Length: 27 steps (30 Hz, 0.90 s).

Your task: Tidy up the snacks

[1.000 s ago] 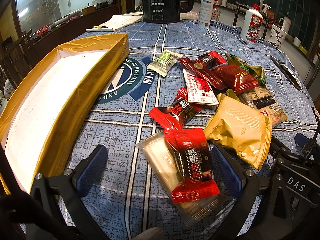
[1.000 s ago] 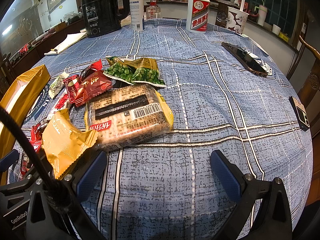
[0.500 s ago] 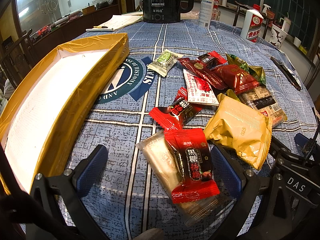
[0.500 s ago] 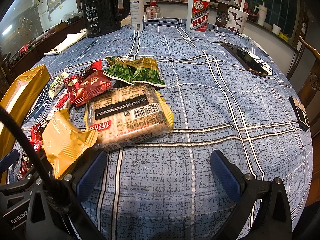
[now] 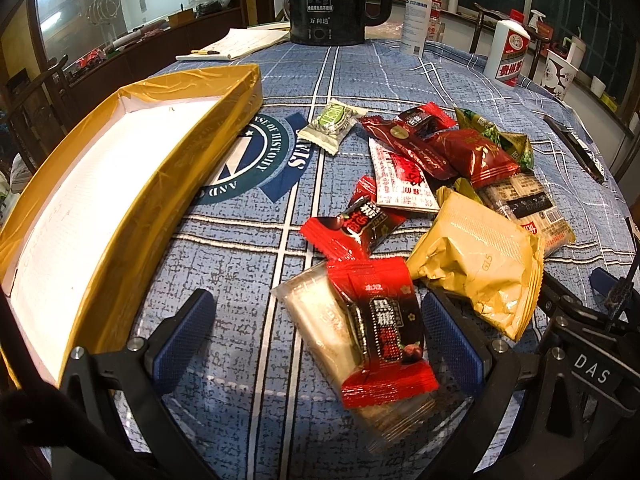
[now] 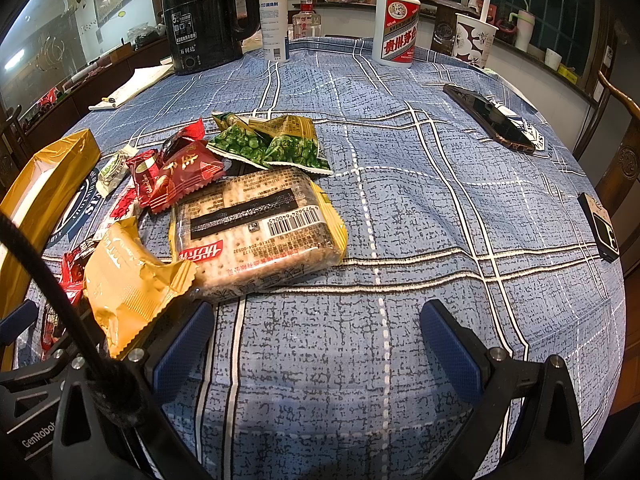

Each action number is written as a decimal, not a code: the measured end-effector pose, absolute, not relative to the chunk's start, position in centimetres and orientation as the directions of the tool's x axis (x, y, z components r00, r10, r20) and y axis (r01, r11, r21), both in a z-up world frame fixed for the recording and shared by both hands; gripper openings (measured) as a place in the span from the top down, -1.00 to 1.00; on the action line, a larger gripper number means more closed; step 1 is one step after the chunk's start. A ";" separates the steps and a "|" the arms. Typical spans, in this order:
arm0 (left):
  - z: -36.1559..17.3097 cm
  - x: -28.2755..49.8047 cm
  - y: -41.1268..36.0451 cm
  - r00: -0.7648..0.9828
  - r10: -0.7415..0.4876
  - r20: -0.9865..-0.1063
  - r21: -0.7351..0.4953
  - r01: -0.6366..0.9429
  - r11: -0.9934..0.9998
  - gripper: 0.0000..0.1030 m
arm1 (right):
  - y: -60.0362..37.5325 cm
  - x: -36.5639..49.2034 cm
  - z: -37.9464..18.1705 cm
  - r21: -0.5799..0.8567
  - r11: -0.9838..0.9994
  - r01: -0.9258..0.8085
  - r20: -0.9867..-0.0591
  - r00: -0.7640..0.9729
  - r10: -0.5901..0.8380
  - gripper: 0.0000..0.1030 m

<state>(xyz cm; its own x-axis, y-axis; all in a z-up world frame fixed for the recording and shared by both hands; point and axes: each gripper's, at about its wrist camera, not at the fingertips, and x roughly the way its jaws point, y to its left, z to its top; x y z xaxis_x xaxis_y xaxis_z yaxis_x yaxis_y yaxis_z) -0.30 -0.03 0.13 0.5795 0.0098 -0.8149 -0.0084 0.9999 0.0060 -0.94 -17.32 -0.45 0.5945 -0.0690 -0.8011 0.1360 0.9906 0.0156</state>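
Note:
Several snack packets lie in a heap on the blue checked tablecloth. My left gripper (image 5: pixel 318 334) is open and empty; a red candy packet (image 5: pixel 380 324) on a clear packet (image 5: pixel 320 320) lies between its fingers. A yellow packet (image 5: pixel 476 264) and a cracker pack (image 6: pixel 256 228) lie to the right. The empty gold-edged box (image 5: pixel 120 184) stands at the left. My right gripper (image 6: pixel 316 344) is open and empty over bare cloth, just right of the yellow packet (image 6: pixel 128 280). Green pea packets (image 6: pixel 272 144) and red packets (image 6: pixel 176 172) lie beyond.
A black kettle (image 6: pixel 208 20), a spray bottle (image 6: pixel 274 24) and a white liquor bottle (image 6: pixel 396 20) stand at the table's far side. A phone (image 6: pixel 492 120) lies at the right and a small dark device (image 6: pixel 600 226) near the right edge. A notepad (image 5: pixel 240 42) lies far left.

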 end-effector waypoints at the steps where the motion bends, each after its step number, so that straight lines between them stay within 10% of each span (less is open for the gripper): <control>1: 0.0 -0.5 -0.1 0.577 0.011 -0.817 0.008 -0.007 1.000 -1.00 | -17.3 -0.9 -0.4 0.016 0.991 0.136 -0.801 0.595 -0.069 -1.00; 17: 0.5 -2.1 -1.3 0.507 -0.094 -0.857 0.001 0.184 0.983 -0.99 | -17.5 -1.0 -0.4 0.016 0.994 0.104 -0.809 0.586 -0.048 -1.00; 21: 1.5 -3.6 -0.9 0.500 -0.163 -0.851 -0.055 0.223 0.973 -0.63 | -17.6 -1.3 -0.4 0.017 0.996 0.084 -0.819 0.572 -0.034 -1.00; 27: 5.2 -7.1 2.5 0.589 -0.301 -0.750 -0.222 0.204 0.953 -0.60 | -17.4 -2.5 -0.3 0.018 0.997 0.072 -0.820 0.572 -0.027 -1.00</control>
<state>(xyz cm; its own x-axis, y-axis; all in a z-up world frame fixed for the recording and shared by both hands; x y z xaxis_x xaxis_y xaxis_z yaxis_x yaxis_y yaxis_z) -7.13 2.50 5.25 0.5887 -0.3008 -0.7503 0.2036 0.9534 -0.2224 -2.50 -17.44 -0.29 0.5718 -0.0266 -0.8200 0.0715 0.9973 0.0175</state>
